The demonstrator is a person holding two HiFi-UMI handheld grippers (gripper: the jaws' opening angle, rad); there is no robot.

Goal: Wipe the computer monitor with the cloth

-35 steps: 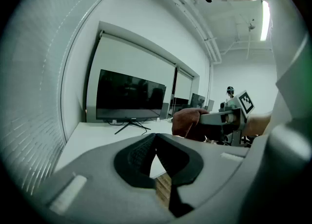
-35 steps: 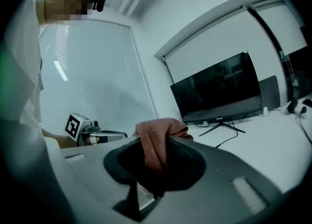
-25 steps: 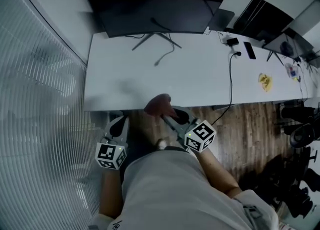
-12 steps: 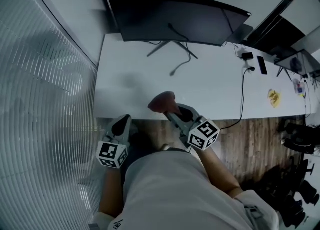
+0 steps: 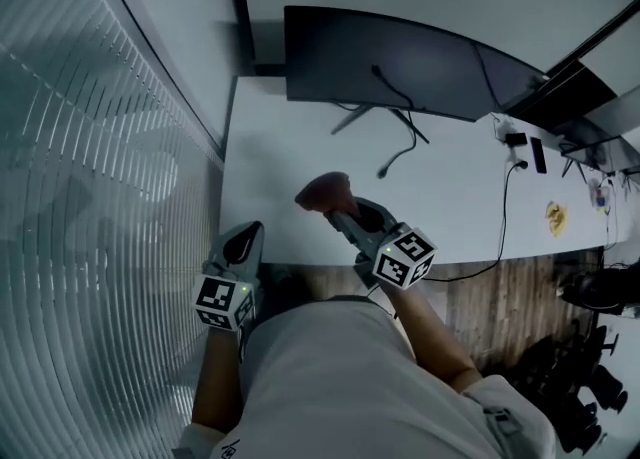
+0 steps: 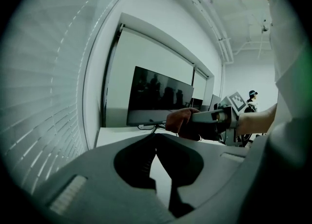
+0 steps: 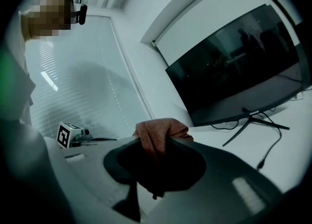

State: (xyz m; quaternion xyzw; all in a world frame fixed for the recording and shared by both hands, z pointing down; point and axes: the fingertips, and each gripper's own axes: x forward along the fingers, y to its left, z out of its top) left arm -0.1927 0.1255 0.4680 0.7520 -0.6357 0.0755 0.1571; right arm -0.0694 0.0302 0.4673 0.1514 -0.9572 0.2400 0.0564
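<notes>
Cloth (image 7: 158, 132): one, reddish-brown knit, bunched, pinched between jaws of right gripper (image 7: 155, 162); wad bulges past tips. Left gripper (image 6: 157, 142): jaws closed tip to tip, nothing between. Cloth held over near part of smooth white desk (image 5: 270, 177), well short of monitor (image 5: 400, 62). Monitor: one, wide, curved, dark glossy screen, thin splayed legs, at far side of desk. One loose black cable (image 5: 398, 157) trails from it toward near side. Ribbed blinds (image 5: 80, 207) at left.
</notes>
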